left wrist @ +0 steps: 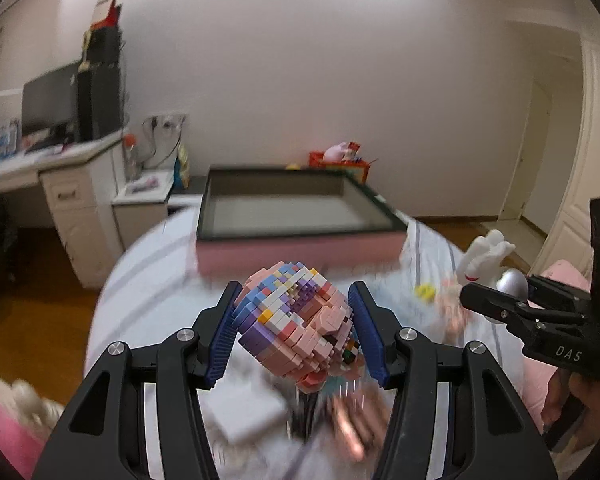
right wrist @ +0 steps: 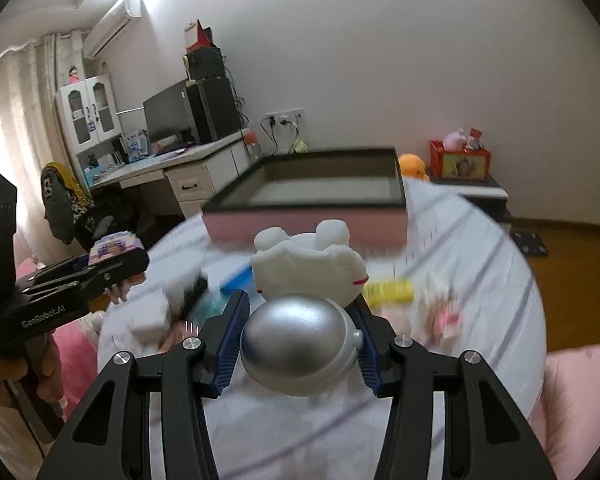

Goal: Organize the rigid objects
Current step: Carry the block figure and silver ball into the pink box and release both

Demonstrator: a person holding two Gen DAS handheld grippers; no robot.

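My left gripper (left wrist: 294, 330) is shut on a pink, purple and white brick-built figure (left wrist: 300, 320), held in the air above the bed. My right gripper (right wrist: 300, 334) is shut on a white astronaut figure with a silver helmet (right wrist: 300, 344); its white body (right wrist: 306, 264) points away from me. Ahead on the bed lies an open pink box (left wrist: 300, 254) with a dark rim, also seen from the right wrist as the pink box (right wrist: 300, 220). From the left wrist the right gripper (left wrist: 496, 304) shows at right with the astronaut (left wrist: 488, 256). The left gripper (right wrist: 112, 268) shows at left in the right wrist view.
Blurred small objects lie on the striped bedsheet (right wrist: 460, 248): a yellow piece (right wrist: 388, 290), a white block (right wrist: 150, 316), a blue item (right wrist: 236, 280). A white desk (left wrist: 60, 168) with a monitor stands at left. A red basket (right wrist: 460, 160) sits on a low table behind the bed.
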